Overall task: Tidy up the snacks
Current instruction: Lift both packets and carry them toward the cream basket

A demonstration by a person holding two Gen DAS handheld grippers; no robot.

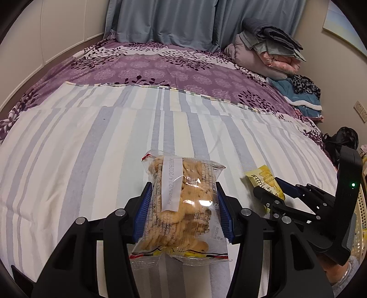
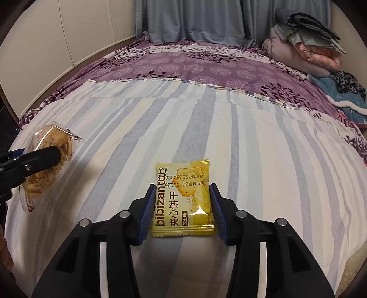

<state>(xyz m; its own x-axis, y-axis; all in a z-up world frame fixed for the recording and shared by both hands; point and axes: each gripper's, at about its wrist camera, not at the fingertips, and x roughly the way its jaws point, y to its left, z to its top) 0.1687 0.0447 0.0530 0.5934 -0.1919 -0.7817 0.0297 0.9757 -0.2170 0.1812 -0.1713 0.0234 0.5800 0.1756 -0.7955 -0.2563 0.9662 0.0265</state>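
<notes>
two tongs (image 1: pixel 183 206) (image 2: pixel 181 207), two snack packets (image 1: pixel 183 206) (image 2: pixel 183 199)

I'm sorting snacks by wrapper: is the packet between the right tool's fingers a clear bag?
No, the right tool grips a yellow opaque biscuit packet.

Open striped sheet (image 2: pixel 252 142) fills the frame's middle, clear for passage. Folded bedding (image 2: pixel 305 43) piles at upper right; curtain (image 2: pixel 197 20) closes off the top.

Each black tool (image 2: pixel 181 209) has ribbed blue pads (image 2: pixel 145 217), silver rivets and angular linkage arms.
</notes>
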